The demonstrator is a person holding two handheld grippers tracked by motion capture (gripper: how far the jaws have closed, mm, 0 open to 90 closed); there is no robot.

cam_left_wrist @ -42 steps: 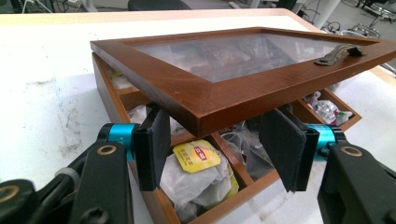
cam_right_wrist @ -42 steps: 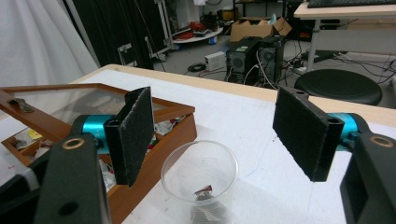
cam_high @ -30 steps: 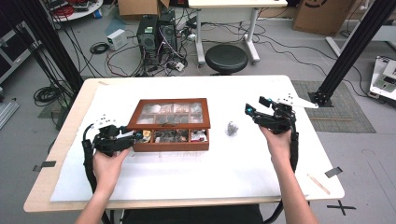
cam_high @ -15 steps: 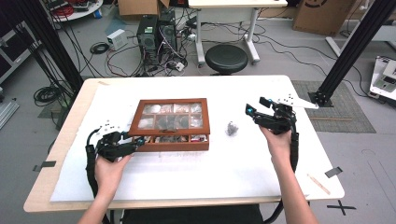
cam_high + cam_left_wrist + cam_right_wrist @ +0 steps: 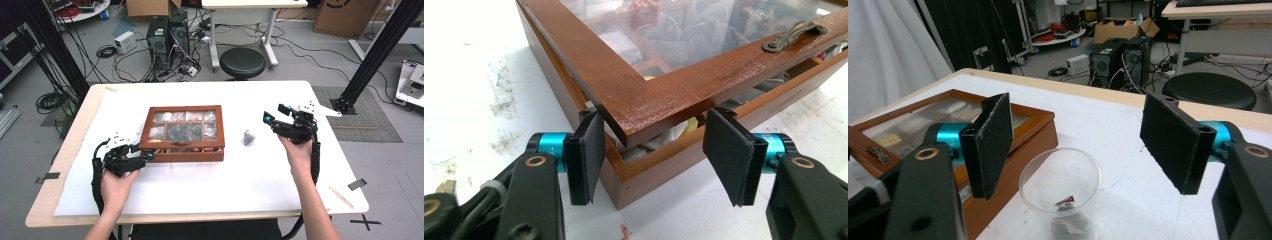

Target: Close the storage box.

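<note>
A wooden box (image 5: 182, 132) with a glass lid (image 5: 664, 85) and a metal handle (image 5: 794, 36) stands mid-table. The lid sits slightly raised at its front left corner, with packets showing in the gap. My left gripper (image 5: 141, 152) is open at that corner. In the left gripper view its jaws (image 5: 659, 150) straddle the lid's corner, and the pads (image 5: 591, 145) stand apart from the wood. Right of the box stands a clear plastic cup (image 5: 248, 137). My right gripper (image 5: 274, 114) hovers open above and behind the cup (image 5: 1060, 192), which holds a small brown bit (image 5: 1064, 202).
A white sheet (image 5: 200, 185) covers most of the table. Behind the table are a black stool (image 5: 242, 61), computer towers (image 5: 167, 32) and loose cables. A black frame post (image 5: 375, 55) rises at the right. A strip of tape (image 5: 357, 184) lies near the right edge.
My left gripper has shifted slightly toward the near side and sits at the box's front left corner. The right gripper and the cup have stayed put.
</note>
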